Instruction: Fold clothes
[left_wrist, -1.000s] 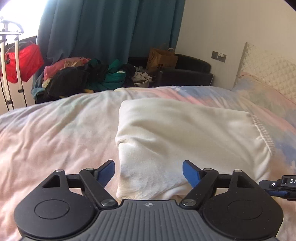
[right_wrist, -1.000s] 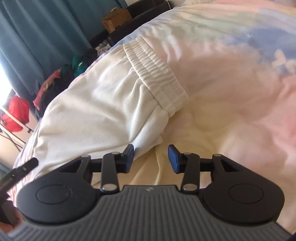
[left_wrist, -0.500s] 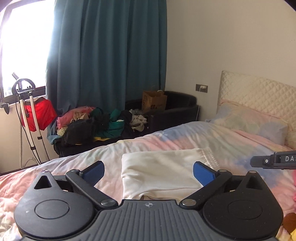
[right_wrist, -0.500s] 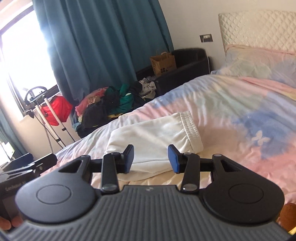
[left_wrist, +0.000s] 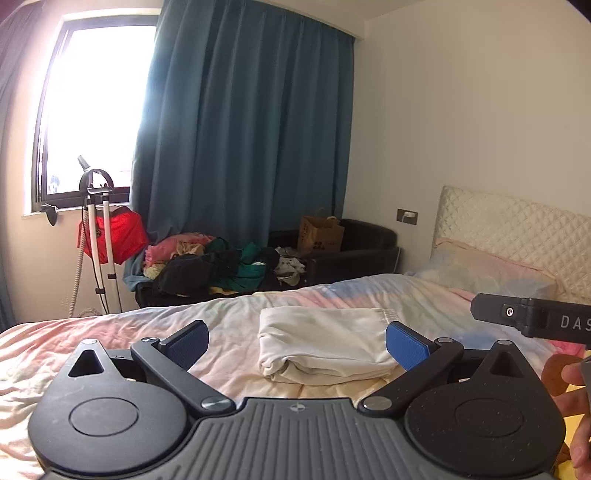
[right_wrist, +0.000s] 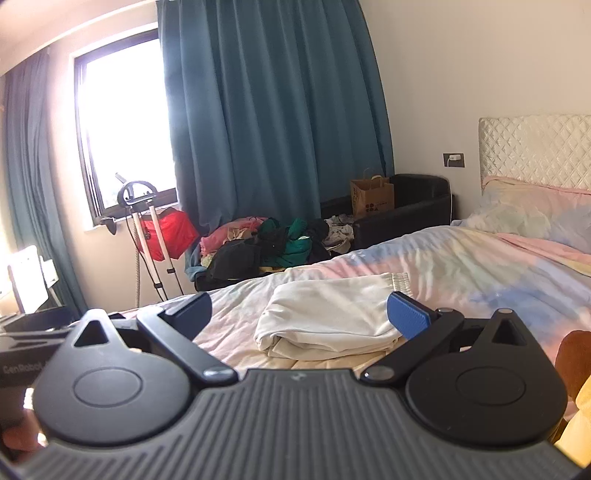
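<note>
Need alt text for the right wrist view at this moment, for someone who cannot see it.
An open claw hangs above a folded white garment lying on a pastel bed, touching nothing. Behind are a teal curtain, a bright window, a heap of clothes and a paper bag on a black chair.

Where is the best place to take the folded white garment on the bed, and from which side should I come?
Probably the near folded edge of the garment, where the layers stack thick and lift slightly off the bed. Come from the near side, low and level, so one finger slides under the stack. The far right end is a ribbed waistband, thinner and less handy.
</note>
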